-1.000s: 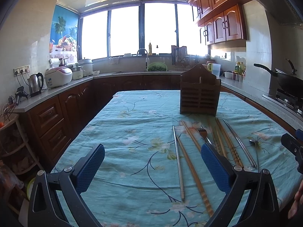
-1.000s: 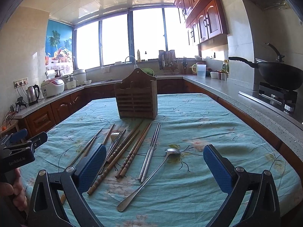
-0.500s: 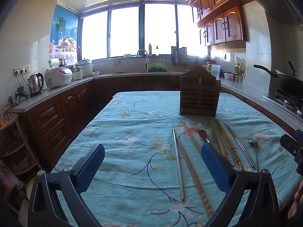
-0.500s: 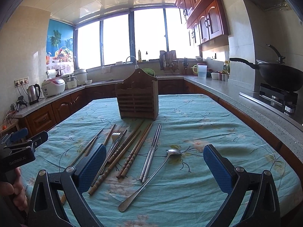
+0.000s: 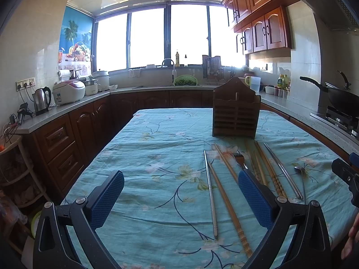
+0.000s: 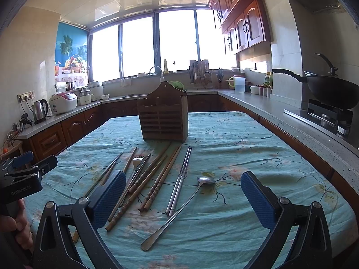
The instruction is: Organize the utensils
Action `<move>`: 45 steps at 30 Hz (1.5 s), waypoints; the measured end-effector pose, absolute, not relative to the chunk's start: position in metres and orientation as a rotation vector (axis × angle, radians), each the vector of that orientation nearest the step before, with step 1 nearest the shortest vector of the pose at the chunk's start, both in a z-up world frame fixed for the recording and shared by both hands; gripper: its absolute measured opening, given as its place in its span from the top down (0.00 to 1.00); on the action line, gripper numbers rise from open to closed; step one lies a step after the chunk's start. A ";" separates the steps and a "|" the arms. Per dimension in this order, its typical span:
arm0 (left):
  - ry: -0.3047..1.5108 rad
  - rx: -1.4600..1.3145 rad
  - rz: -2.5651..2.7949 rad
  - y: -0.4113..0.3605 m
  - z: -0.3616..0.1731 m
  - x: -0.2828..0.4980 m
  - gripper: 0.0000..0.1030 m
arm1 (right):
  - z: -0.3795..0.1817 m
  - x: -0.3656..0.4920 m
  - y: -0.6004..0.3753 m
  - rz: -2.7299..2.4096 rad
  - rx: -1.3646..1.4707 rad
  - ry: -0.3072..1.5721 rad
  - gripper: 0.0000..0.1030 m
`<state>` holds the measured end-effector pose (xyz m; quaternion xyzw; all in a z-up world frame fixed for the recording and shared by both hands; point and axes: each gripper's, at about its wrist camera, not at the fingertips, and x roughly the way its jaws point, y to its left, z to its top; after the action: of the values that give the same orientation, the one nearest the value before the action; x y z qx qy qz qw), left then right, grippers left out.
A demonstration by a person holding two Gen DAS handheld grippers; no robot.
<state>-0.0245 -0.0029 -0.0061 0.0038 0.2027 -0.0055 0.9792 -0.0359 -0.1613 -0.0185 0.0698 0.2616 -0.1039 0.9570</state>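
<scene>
Hovering low over the table, the left gripper (image 5: 180, 198) has its blue pads spread wide with nothing between them, and the right gripper (image 6: 182, 198) is spread just as wide and just as bare. From the right wrist view the left gripper's black body shows at 9 o'clock, a hand (image 6: 15, 226) wrapped round its handle.

Under both lies a teal tablecloth (image 6: 235, 148) printed with dark branches and pale flowers, lightly creased. The utensils rest flat on it, fanned out from 12 o'clock toward the right gripper: a steel spoon (image 6: 179, 210) lying aslant nearest its middle, a pair of steel chopsticks (image 6: 179, 180) just beside the spoon at 11 o'clock, several wooden chopsticks (image 6: 154, 181) further toward 10 o'clock, and a fork (image 6: 138, 160) among them. One steel chopstick (image 5: 209, 192) lies alone at the outer edge, with a wooden one close alongside it. Past the utensils at 12 o'clock stands a slatted wooden holder (image 6: 163, 117), upright, apart from the tips.

Around the table runs a grey counter (image 6: 314, 132) over dark wood cabinets. At 9 o'clock sit a kettle (image 5: 41, 99) and a rice cooker (image 5: 68, 90); at 12 o'clock a wide bright window (image 5: 168, 35) above a sink tap; at 3 o'clock a black wok (image 6: 332, 89) on a stove, with red-brown wall cupboards (image 6: 244, 27) overhead.
</scene>
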 end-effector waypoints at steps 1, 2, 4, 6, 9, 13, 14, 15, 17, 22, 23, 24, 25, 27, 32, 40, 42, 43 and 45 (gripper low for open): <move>0.409 0.008 -0.011 -0.003 -0.006 -0.024 0.01 | -0.019 -0.036 -0.161 -0.210 0.142 0.530 0.00; 0.410 0.009 -0.012 -0.003 -0.006 -0.024 0.01 | -0.019 -0.036 -0.161 -0.211 0.142 0.531 0.00; 0.410 0.010 -0.011 -0.003 -0.006 -0.024 0.01 | -0.019 -0.036 -0.161 -0.210 0.142 0.531 0.00; 0.411 0.008 -0.012 -0.003 -0.006 -0.024 0.01 | -0.019 -0.036 -0.161 -0.210 0.142 0.532 0.00; 0.412 0.008 -0.012 -0.004 -0.006 -0.024 0.01 | -0.019 -0.035 -0.160 -0.209 0.142 0.532 0.00; 0.418 0.003 -0.016 -0.002 -0.006 -0.022 0.01 | -0.019 -0.034 -0.160 -0.207 0.144 0.534 0.00; 0.422 0.001 -0.017 -0.002 -0.006 -0.021 0.01 | -0.019 -0.033 -0.161 -0.206 0.146 0.538 0.00; 0.429 -0.003 -0.020 -0.001 -0.006 -0.020 0.01 | -0.019 -0.033 -0.160 -0.205 0.148 0.540 0.00; 0.451 -0.018 -0.028 0.001 -0.006 -0.015 0.01 | -0.018 -0.031 -0.162 -0.200 0.153 0.552 0.00; 0.520 -0.061 -0.046 0.010 -0.002 0.005 0.01 | -0.018 -0.017 -0.171 -0.184 0.192 0.606 0.00; 0.533 -0.064 -0.051 0.012 0.000 0.010 0.01 | -0.019 -0.014 -0.173 -0.179 0.204 0.618 0.00; 0.546 -0.068 -0.057 0.013 0.001 0.015 0.01 | -0.020 -0.011 -0.176 -0.175 0.213 0.628 0.00; 0.560 -0.070 -0.059 0.015 0.003 0.021 0.02 | -0.020 -0.007 -0.178 -0.173 0.220 0.639 0.00; 0.594 -0.077 -0.061 0.018 0.005 0.034 0.06 | -0.021 0.001 -0.181 -0.169 0.227 0.659 0.01; 0.695 -0.120 -0.097 0.027 0.011 0.076 0.15 | -0.023 0.025 -0.192 -0.150 0.273 0.705 0.10; 0.831 -0.098 -0.191 0.017 0.011 0.144 0.34 | -0.044 0.080 -0.215 -0.140 0.375 0.834 0.45; 0.871 -0.089 -0.208 0.013 0.006 0.163 0.38 | -0.051 0.093 -0.220 -0.145 0.387 0.860 0.51; 0.889 -0.078 -0.214 0.011 0.003 0.172 0.40 | -0.054 0.100 -0.223 -0.149 0.391 0.877 0.53; 0.915 -0.058 -0.222 0.005 -0.001 0.188 0.43 | -0.062 0.115 -0.228 -0.148 0.400 0.912 0.60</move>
<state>0.1878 0.0054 -0.0010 -0.0281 0.4405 -0.1067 0.8909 0.1154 -0.2278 -0.0621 0.1918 0.4368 -0.0708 0.8760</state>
